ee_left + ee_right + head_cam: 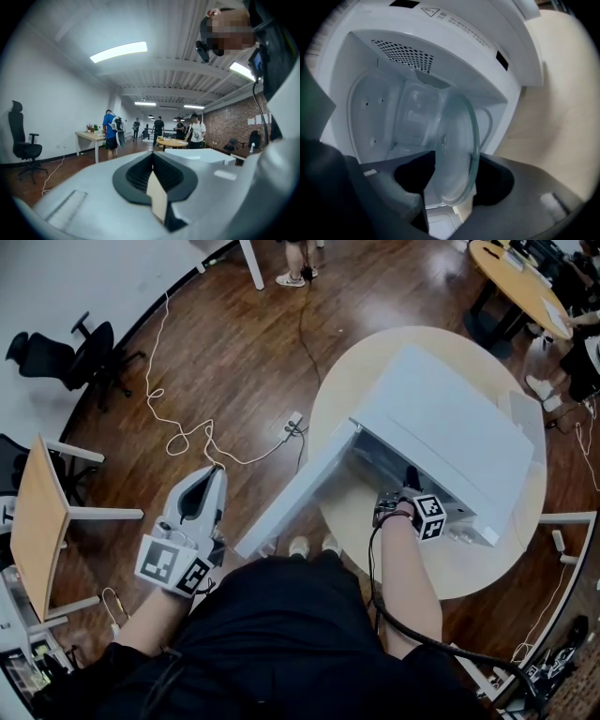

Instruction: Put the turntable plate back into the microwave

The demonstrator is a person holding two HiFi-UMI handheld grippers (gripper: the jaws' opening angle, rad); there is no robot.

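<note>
A white microwave stands on a round pale table with its door swung open toward me. My right gripper reaches into the opening, its tips hidden there in the head view. In the right gripper view, the clear glass turntable plate stands on edge between the jaws of the right gripper, which is shut on its lower rim, just inside the white cavity. My left gripper is held out to the left over the floor, shut and holding nothing; the left gripper points level into the room.
A white cable runs over the wooden floor to a power strip by the table. A small desk and black office chairs stand at the left. Several people stand far off in the room.
</note>
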